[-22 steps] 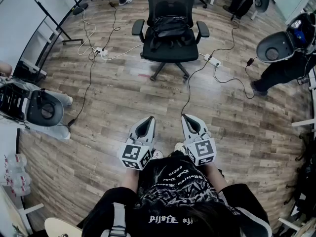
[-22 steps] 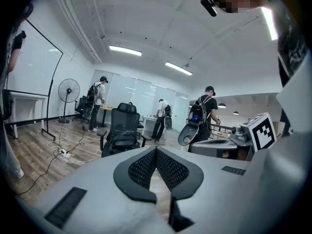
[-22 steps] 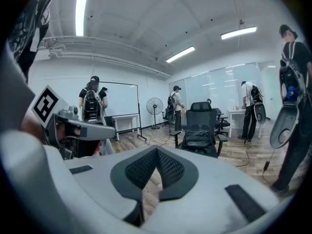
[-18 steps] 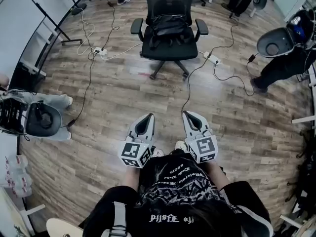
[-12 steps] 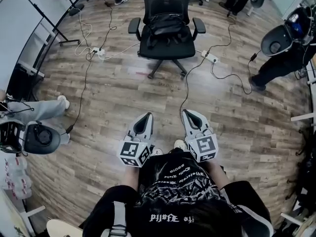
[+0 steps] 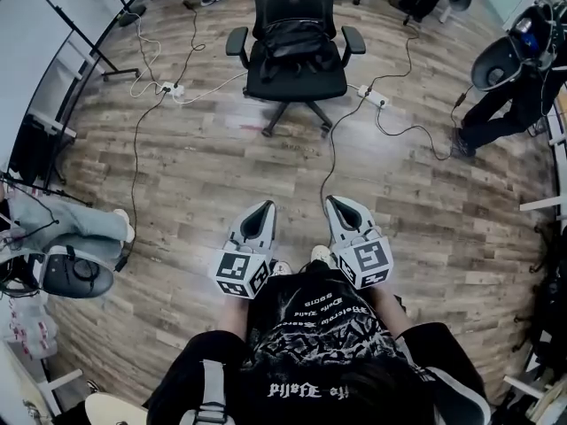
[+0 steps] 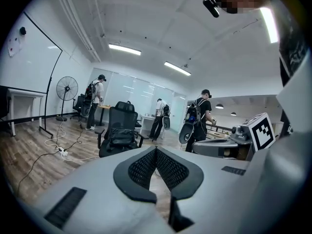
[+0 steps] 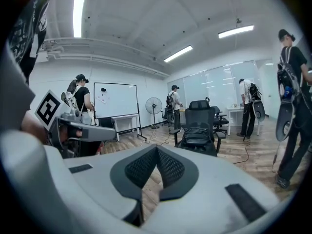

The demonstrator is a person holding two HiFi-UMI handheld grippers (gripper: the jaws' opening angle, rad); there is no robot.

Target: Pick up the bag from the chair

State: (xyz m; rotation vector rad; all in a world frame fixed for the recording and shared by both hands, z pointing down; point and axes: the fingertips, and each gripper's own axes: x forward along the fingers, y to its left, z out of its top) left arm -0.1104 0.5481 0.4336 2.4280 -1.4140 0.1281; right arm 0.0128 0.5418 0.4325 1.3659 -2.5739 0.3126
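Observation:
A black bag [image 6: 297, 37] leans against the backrest on the seat of a black office chair [image 6: 295, 80] at the top middle of the head view. The bag [image 7: 118, 136] and chair [image 7: 122, 118] appear far off in the left gripper view, and the bag [image 8: 197, 136] on the chair [image 8: 200, 116] in the right gripper view. My left gripper [image 6: 263, 206] and right gripper [image 6: 334, 202] are held side by side near my body, both shut and empty, pointing toward the chair across bare wooden floor.
Cables and power strips [image 6: 371, 97] trail on the floor around the chair. A person [image 6: 509, 78] with a backpack stands at the right, another person [image 6: 66, 237] at the left. A fan [image 7: 67, 88] and whiteboard stand [image 6: 84, 34] are at the far left.
The chair and bag have shifted slightly up in the head view. The person at the left has moved downward along the edge; the one at the right has stepped. Both grippers stay shut together.

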